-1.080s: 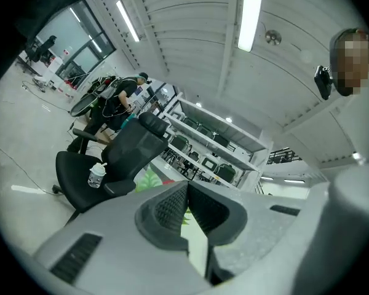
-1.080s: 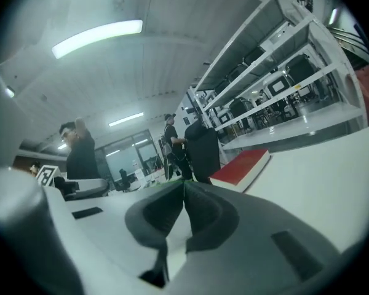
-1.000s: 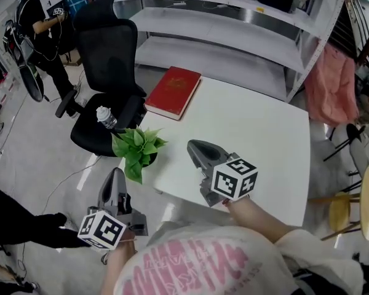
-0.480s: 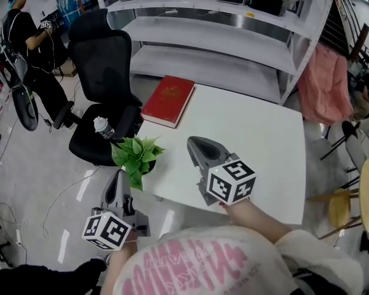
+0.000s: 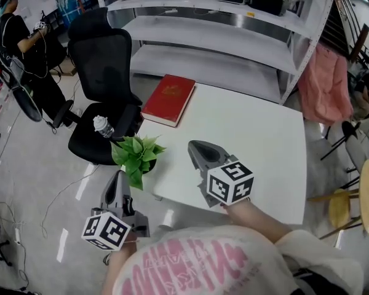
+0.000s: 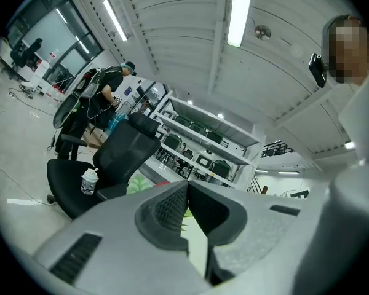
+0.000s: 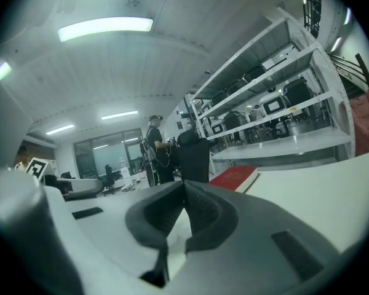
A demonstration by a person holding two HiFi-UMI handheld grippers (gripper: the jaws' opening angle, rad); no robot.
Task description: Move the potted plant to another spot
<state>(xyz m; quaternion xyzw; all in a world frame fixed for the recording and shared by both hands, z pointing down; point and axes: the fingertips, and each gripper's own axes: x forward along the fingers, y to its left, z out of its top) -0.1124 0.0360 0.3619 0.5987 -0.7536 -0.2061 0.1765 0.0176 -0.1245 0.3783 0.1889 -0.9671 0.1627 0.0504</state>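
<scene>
While the potted plant [image 5: 136,155] is sitting at the near left corner of the white table [image 5: 252,134], it is standing just ahead of the left gripper [image 5: 115,177], which is hovering off the table edge with its jaws pressed together on nothing. The right gripper [image 5: 195,147] is hanging over the table just right of the plant, its jaws likewise closed and empty. Beyond its tips a red book [image 5: 168,99] is lying, and ahead of the left gripper a water bottle [image 5: 102,128] is resting on a black chair [image 5: 104,60].
</scene>
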